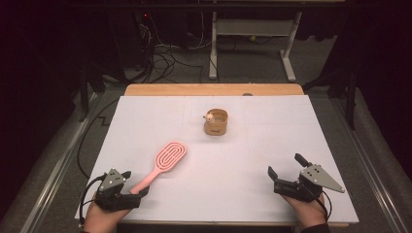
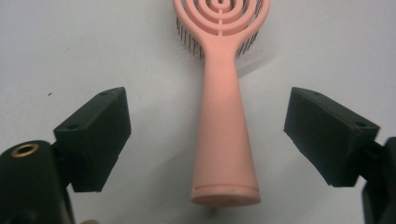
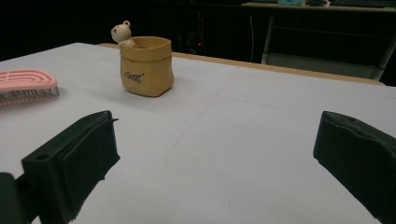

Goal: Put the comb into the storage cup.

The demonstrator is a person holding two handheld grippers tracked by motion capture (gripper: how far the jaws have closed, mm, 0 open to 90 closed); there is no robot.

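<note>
A pink hairbrush (image 1: pixel 167 158) lies flat on the white table sheet (image 1: pixel 233 160), its head pointing up and to the right, bristles down. My left gripper (image 1: pixel 136 183) is open at the front left, and the end of the brush handle (image 2: pixel 224 140) lies between its jaws with a gap on each side (image 2: pixel 212 135). A small tan pot (image 1: pixel 216 122) with a little bear figure on its rim stands at the middle back. My right gripper (image 1: pixel 284 165) rests open at the front right with nothing between its jaws (image 3: pixel 210 154). The right gripper view has the pot (image 3: pixel 146 65) and the brush head (image 3: pixel 25 84) ahead to the left.
The sheet covers a wooden table whose far edge (image 1: pixel 214 90) shows at the back. Beyond it are a dark floor with cables (image 1: pixel 165 58) and the legs of another table (image 1: pixel 252 48). A hand holds each gripper at the near edge.
</note>
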